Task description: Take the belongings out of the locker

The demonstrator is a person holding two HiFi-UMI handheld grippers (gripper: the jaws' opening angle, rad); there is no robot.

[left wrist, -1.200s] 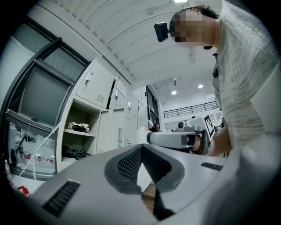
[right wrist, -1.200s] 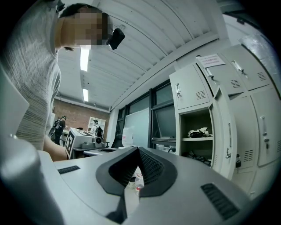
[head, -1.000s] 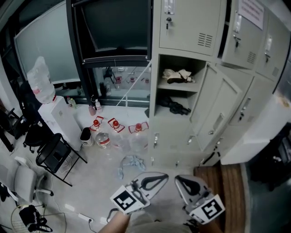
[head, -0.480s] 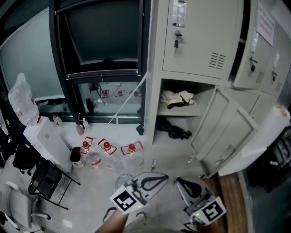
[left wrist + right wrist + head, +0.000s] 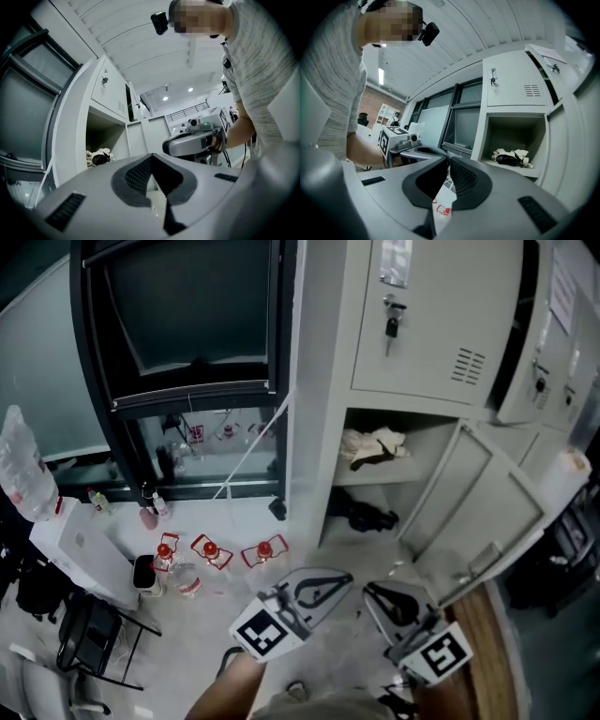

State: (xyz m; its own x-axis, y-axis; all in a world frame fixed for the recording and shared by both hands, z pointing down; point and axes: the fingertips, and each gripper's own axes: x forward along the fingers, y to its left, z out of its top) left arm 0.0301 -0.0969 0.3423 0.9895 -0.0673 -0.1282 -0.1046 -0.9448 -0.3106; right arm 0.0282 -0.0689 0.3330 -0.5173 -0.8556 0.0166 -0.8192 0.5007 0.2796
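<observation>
The open locker (image 5: 441,442) holds a white and black cloth bundle (image 5: 373,445) on its upper shelf and a black item (image 5: 367,517) on the lower shelf. Its door (image 5: 478,521) swings out to the right. My left gripper (image 5: 343,579) and right gripper (image 5: 369,591) hover side by side low in the head view, well short of the locker, both shut with nothing between the jaws. The left gripper view shows its jaws (image 5: 151,155) meeting, with the bundle (image 5: 98,157) far off. From the right gripper (image 5: 447,159), the bundle (image 5: 512,158) lies on the shelf ahead.
Red-capped water bottles (image 5: 208,549) stand on the floor left of the locker. A water dispenser with a large jug (image 5: 23,465) and a black folding chair (image 5: 89,643) are at the far left. A closed locker door with a key (image 5: 394,329) sits above the open compartment.
The head view has swung up and nearer, so the locker looks larger and more central. Both grippers stay low in the frame, shut, a little closer to the locker.
</observation>
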